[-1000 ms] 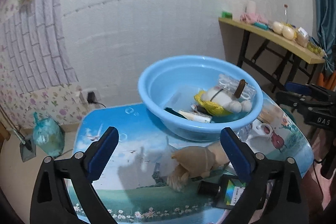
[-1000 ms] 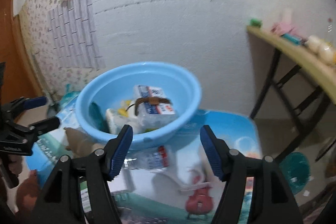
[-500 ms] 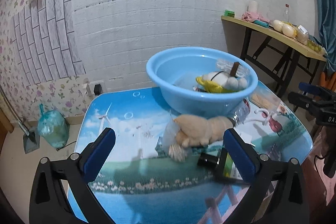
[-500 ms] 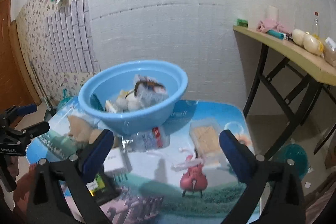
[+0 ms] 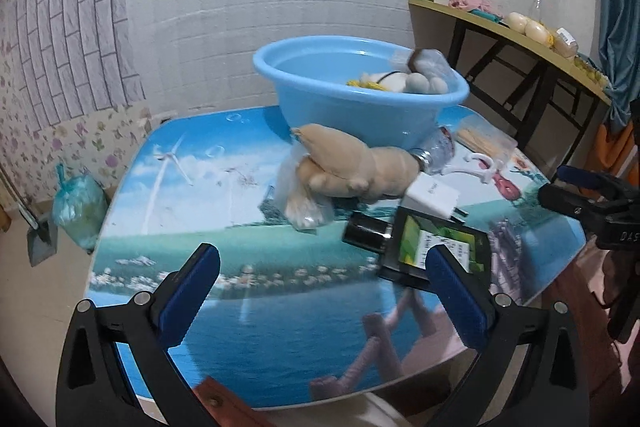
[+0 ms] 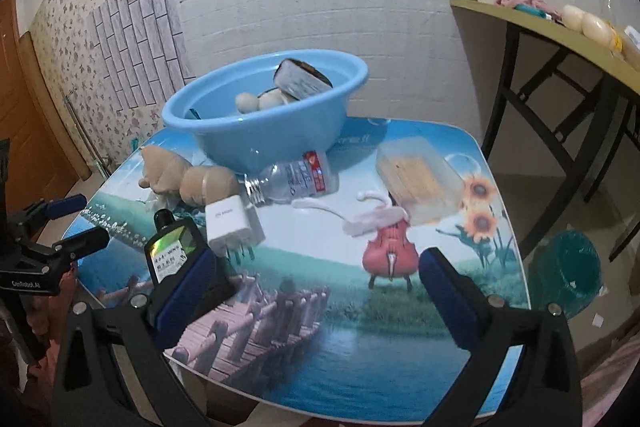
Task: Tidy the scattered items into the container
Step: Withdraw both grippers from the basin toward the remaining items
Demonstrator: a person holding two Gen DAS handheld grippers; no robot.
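A blue basin [image 5: 360, 107] [image 6: 264, 131] stands at the table's far side and holds several items. In front of it lie a tan plush toy [image 5: 352, 167] [image 6: 184, 175], a clear bag [image 5: 300, 199], a plastic bottle [image 6: 296, 179], a white charger [image 6: 234, 223], a black bottle with a green label [image 5: 432, 247] [image 6: 172, 251], a white hook [image 6: 360, 217] and a clear box of sticks [image 6: 416, 179]. My left gripper [image 5: 320, 291] is open and empty above the table's near edge. My right gripper [image 6: 316, 295] is open and empty above the near edge too.
The low table [image 5: 240, 307] has a printed landscape top. A wooden side table [image 6: 560, 31] with items stands at the right by the wall. A green bin [image 6: 568, 267] sits on the floor at right, a bag [image 5: 76, 203] on the floor at left.
Both grippers have pulled back from the basin toward the table's near edge and opened wider. More of the table and the scattered items show now.
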